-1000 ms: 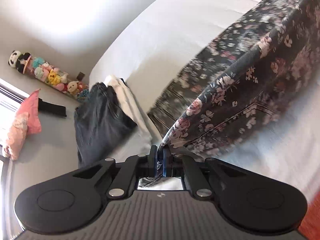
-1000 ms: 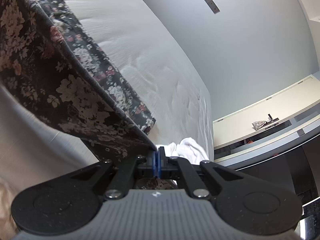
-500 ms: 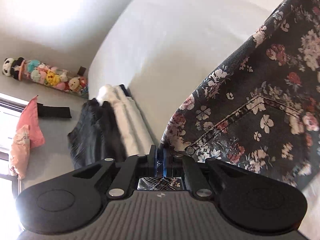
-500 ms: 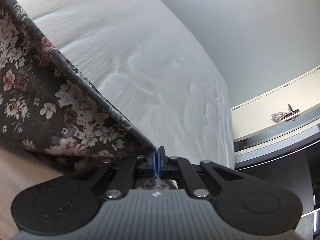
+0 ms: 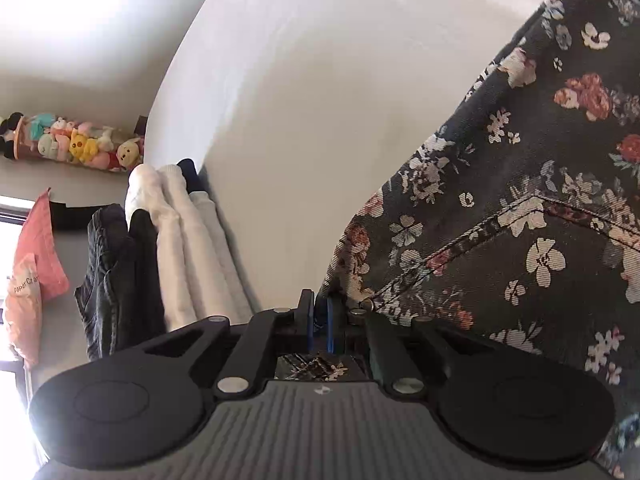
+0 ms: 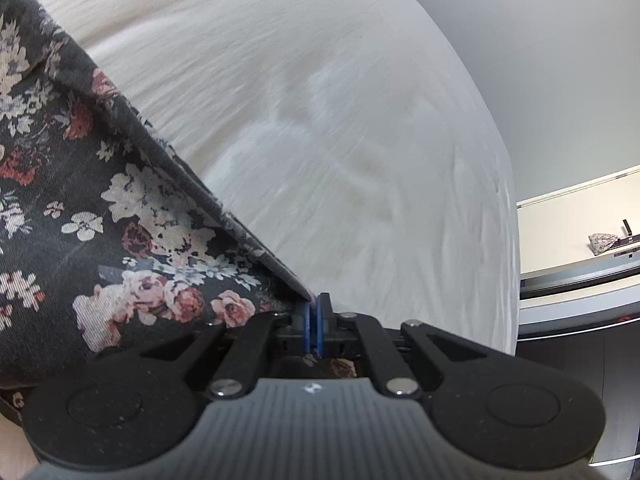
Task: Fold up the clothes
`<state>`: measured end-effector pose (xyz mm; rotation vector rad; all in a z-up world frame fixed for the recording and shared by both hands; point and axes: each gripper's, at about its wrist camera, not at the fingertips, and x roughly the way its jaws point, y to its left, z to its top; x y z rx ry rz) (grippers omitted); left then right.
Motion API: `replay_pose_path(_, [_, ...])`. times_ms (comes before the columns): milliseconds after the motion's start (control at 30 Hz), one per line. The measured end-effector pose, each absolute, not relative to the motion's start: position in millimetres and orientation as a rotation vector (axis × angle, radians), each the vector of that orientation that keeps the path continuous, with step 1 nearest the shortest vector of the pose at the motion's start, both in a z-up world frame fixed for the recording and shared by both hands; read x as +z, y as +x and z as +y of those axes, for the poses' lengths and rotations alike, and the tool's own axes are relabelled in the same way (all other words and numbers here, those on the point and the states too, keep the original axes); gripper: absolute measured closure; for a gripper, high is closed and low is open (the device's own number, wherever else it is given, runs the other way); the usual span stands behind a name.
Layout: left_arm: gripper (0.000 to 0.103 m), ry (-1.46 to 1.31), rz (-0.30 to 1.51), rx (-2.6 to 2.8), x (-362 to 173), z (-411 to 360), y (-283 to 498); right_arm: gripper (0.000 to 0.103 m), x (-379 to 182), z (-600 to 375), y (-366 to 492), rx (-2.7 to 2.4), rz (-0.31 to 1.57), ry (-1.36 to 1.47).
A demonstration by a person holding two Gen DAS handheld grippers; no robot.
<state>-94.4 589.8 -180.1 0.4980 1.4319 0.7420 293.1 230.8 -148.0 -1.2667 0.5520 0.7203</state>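
- Left gripper (image 5: 319,312) clamped on one edge of the dark floral garment (image 5: 520,220).
- Right gripper (image 6: 316,316) pinched tight on another edge of it (image 6: 100,200).
- Garment stretched between both over the white bed (image 6: 320,120).
- Folded clothes (image 5: 160,248) stacked beside the bed's far edge.

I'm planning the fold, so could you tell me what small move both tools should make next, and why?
Probably lower both together until the floral garment lies flat on the white bed. The left tool and right tool each pinch a corner, and the cloth hangs taut between them.
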Motion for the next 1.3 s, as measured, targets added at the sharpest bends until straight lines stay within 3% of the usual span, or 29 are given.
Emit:
replay_pose_path(167, [0.094,0.444,1.371,0.822,-183.8,587.4,-96.9,0.093,-140.5,228.4,294.3,0.704,0.563,-1.189])
replay_pose_path(233, [0.094,0.469,1.365,0.831,-182.9,584.2,-94.0,0.076,-133.0,221.0,293.2,0.686,0.569,-1.143])
replay_pose_path(300, [0.087,0.468,1.341,0.848,-176.2,580.1,-96.0,0.061,-120.4,211.7,295.3,0.675,0.577,-1.074])
replay_pose_path(500, [0.078,0.372,1.213,0.917,-137.7,557.0,-117.0,0.045,-69.7,151.2,320.5,0.647,0.662,-0.672])
replay_pose_path(633, [0.077,0.245,1.115,0.911,-111.3,524.5,-128.4,0.046,-63.5,101.1,336.0,0.575,0.771,-0.378])
replay_pose_path(800, [0.074,0.165,1.014,0.822,-93.6,460.0,-136.4,0.058,-88.4,53.8,347.5,0.511,0.914,-0.082])
replay_pose_path(867, [0.068,0.139,0.975,0.782,-92.3,440.5,-138.9,0.058,-103.9,45.6,352.0,0.490,0.950,-0.005])
replay_pose_path(1000, [0.068,0.071,0.936,0.746,-96.6,406.0,-136.6,0.058,-128.4,34.1,355.4,0.468,1.001,0.131])
replay_pose_path(1100, [0.068,0.057,0.911,0.727,-100.0,386.8,-135.8,0.084,-132.8,30.1,355.0,0.486,0.995,0.206])
replay_pose_path(1300, [0.065,0.038,0.891,0.726,-106.2,359.1,-139.1,0.093,-118.9,20.9,353.6,0.468,0.953,0.193])
